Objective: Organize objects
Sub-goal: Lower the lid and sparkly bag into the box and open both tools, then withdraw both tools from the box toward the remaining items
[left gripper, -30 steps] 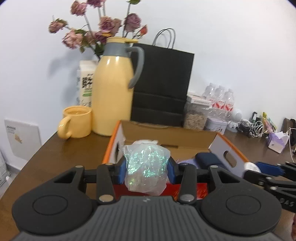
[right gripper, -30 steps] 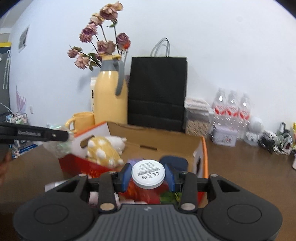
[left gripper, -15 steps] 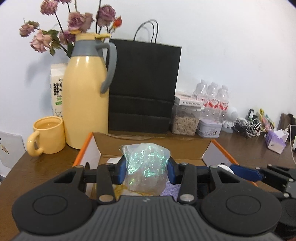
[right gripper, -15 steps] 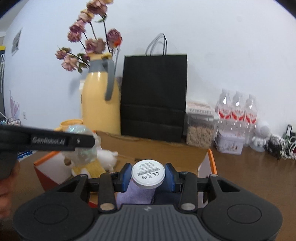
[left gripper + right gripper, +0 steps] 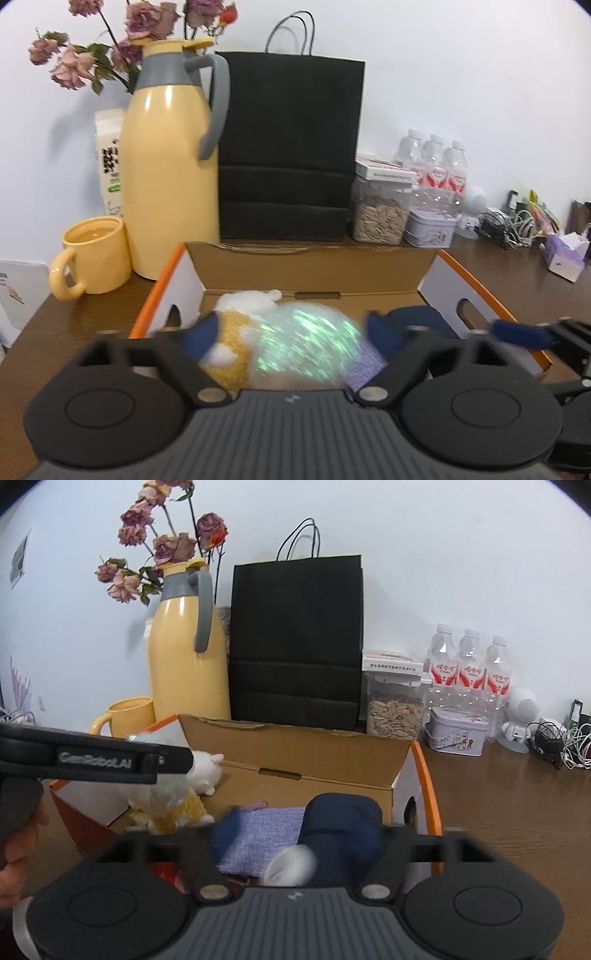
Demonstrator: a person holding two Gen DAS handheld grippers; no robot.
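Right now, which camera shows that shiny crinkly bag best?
The left wrist view: the iridescent bag fills the centre, though motion-blurred, above the cardboard box. The right wrist view shows only a sliver of it, mostly hidden behind the left gripper.

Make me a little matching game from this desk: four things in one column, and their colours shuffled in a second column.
Things:
1. jug
2. paper bag
3. knitted cloth
4. tin

Colours:
a. black
b. white with a printed pattern
c. yellow with a grey handle
d. lilac

Pairs: 1-c, 2-a, 3-d, 4-b
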